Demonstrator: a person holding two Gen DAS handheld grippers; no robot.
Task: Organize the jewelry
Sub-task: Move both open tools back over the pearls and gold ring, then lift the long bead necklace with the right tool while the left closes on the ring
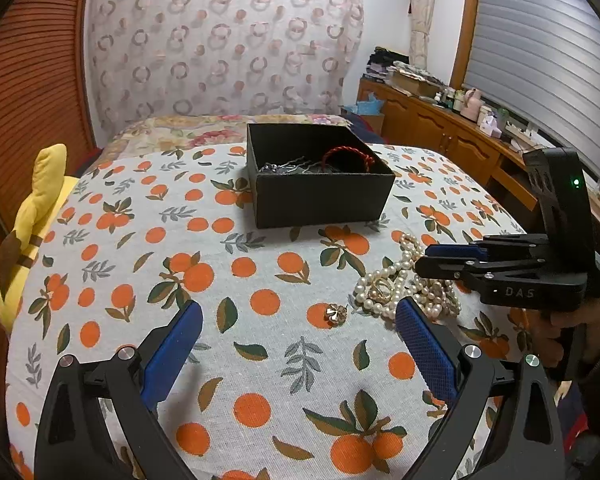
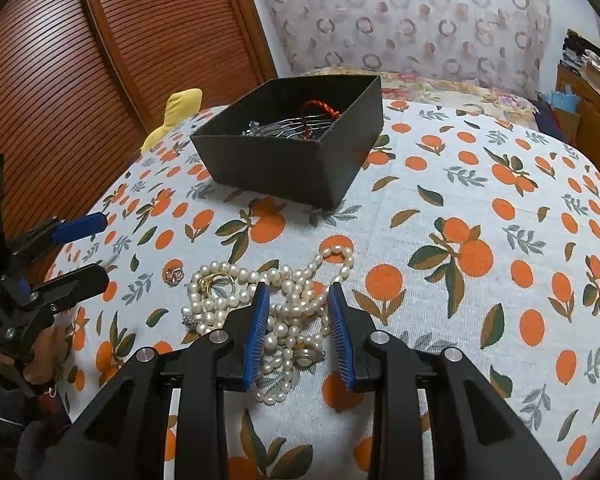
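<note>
A black open box (image 1: 320, 196) (image 2: 292, 160) stands on the orange-print cloth and holds a red cord bracelet (image 1: 348, 156) (image 2: 320, 110) and silver pieces. A heap of pearl necklace (image 1: 404, 288) (image 2: 288, 304) lies in front of it, with gold rings (image 1: 380, 288) (image 2: 216, 282) on its left part. A small gold flower earring (image 1: 336, 314) (image 2: 175, 275) lies left of the pearls. My left gripper (image 1: 298, 324) is open and empty, near the earring. My right gripper (image 2: 298, 292) (image 1: 424, 258) is open, its fingers on either side of the pearl heap.
A yellow plush toy (image 1: 32, 232) (image 2: 176, 116) lies at the cloth's left edge. A wooden slatted door (image 2: 80, 80) stands at left. A wooden cabinet (image 1: 440, 128) with clutter runs along the right wall under a window.
</note>
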